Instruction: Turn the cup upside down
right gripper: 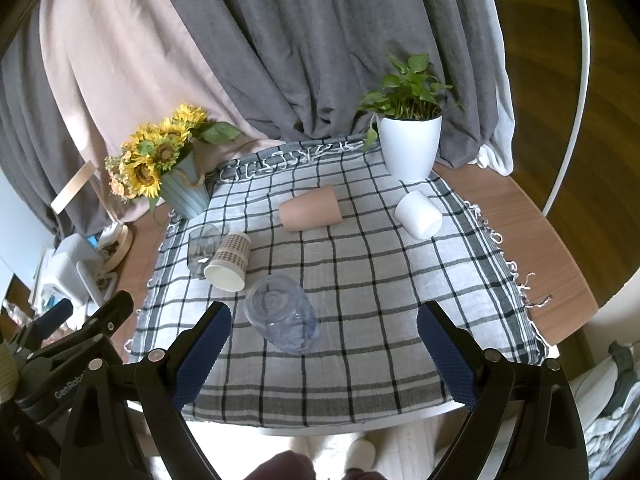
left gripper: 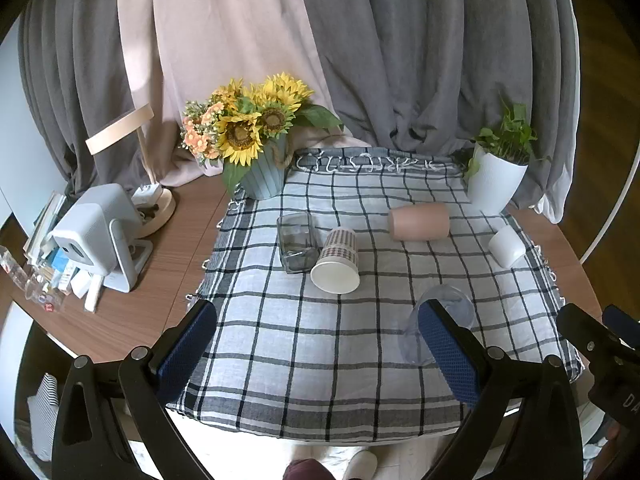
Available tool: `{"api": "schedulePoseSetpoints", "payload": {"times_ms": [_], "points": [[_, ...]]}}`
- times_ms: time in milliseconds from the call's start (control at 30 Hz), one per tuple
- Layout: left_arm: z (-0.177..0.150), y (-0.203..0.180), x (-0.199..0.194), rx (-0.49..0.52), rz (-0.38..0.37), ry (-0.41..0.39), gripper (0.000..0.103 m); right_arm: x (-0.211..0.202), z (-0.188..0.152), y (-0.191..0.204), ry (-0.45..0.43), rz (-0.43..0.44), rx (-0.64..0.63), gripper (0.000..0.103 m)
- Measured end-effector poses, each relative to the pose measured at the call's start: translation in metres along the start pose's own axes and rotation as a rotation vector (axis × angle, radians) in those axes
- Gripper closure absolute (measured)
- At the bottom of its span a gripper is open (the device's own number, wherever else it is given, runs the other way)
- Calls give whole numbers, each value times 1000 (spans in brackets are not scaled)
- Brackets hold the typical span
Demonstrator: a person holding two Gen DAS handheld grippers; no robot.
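A: Where do things stand?

B: Five cups lie on their sides on the checked cloth [right gripper: 360, 280] covering the bench. The clear cup [right gripper: 282, 314] is nearest, just ahead of the right gripper [right gripper: 324, 334], toward its left finger. Beyond it lies the plaid paper cup [right gripper: 228, 260], touching the smoky glass [right gripper: 202, 248]. The pink cup [right gripper: 310, 208] and white cup [right gripper: 418, 214] lie farther back, toward the white plant pot [right gripper: 410, 146].

A: And the jaws?

B: Both pairs are spread wide, gripping nothing. The left gripper [left gripper: 316, 340] hovers over the cloth's near edge, with the clear cup [left gripper: 440, 328] partly behind its right finger.

A: Which cup first, do you think?

B: The clear one seems likeliest. I'd close across its wall near the middle, lift it free of the cloth, then roll the wrist until the mouth faces down and set it flat.

A: Room to work?

B: Open cloth lies to the right of the clear cup and toward the near edge. The paper cup sits close behind it, so I'd swing away from that. The cloth's fringe [right gripper: 520, 280] overhangs the bench's right side; best keep the cup inboard of it.
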State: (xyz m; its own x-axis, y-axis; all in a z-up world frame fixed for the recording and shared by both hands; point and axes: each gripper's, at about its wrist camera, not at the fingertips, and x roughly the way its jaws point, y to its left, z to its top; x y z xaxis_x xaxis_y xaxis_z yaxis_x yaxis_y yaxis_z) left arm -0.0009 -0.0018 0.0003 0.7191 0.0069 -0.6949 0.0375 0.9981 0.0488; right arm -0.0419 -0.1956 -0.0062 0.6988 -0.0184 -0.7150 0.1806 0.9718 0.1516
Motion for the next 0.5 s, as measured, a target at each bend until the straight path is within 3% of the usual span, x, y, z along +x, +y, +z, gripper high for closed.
{"api": "schedulePoseSetpoints", "payload": {"times_ms": [500], "points": [[2, -1, -2, 1, -3, -4, 0, 0, 0, 3, 1, -1, -2, 9]]}}
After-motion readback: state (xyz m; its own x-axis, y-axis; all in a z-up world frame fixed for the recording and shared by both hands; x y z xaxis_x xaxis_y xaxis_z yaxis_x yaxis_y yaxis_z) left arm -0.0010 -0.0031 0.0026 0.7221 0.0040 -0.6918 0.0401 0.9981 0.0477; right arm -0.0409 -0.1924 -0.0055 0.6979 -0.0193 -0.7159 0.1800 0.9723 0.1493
